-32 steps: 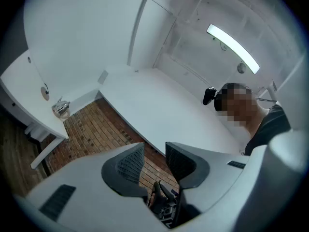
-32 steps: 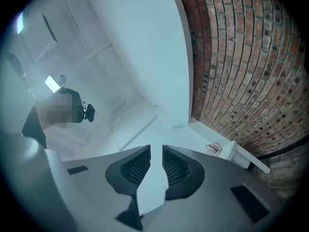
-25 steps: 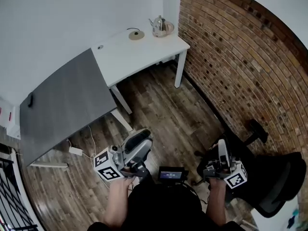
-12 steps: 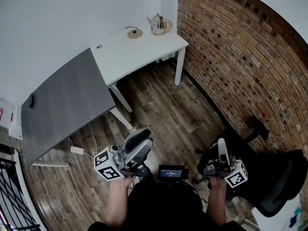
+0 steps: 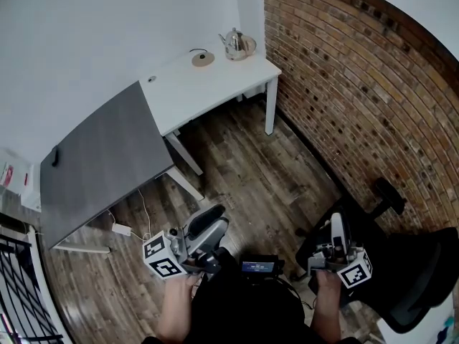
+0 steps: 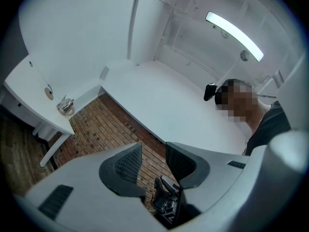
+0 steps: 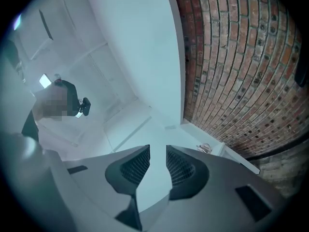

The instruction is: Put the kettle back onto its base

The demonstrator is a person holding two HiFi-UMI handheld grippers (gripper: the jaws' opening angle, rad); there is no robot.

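Observation:
A small silver kettle [image 5: 234, 43] stands at the far right corner of the white table [image 5: 215, 92], off its base. The round tan base [image 5: 203, 59] lies to its left with a dark cord. Both are far from me across the wooden floor. My left gripper [image 5: 214, 219] and right gripper [image 5: 336, 224] are held close to my body, tilted upward, both open and empty. The right jaws have just been opening slightly, with nothing between them. The left gripper view shows the kettle [image 6: 65, 105] and base [image 6: 49, 93] small at the left. The right gripper view shows the kettle [image 7: 205, 148] faintly.
A grey desk [image 5: 100, 156] adjoins the white table on the left. A brick wall [image 5: 344, 84] runs along the right. A black office chair [image 5: 416, 271] stands at the lower right. A power strip [image 5: 120, 229] lies on the floor under the grey desk.
Both grippers sit a little lower in the head view than a second ago. The table with the kettle has shifted slightly in the picture. Nothing was taken hold of.

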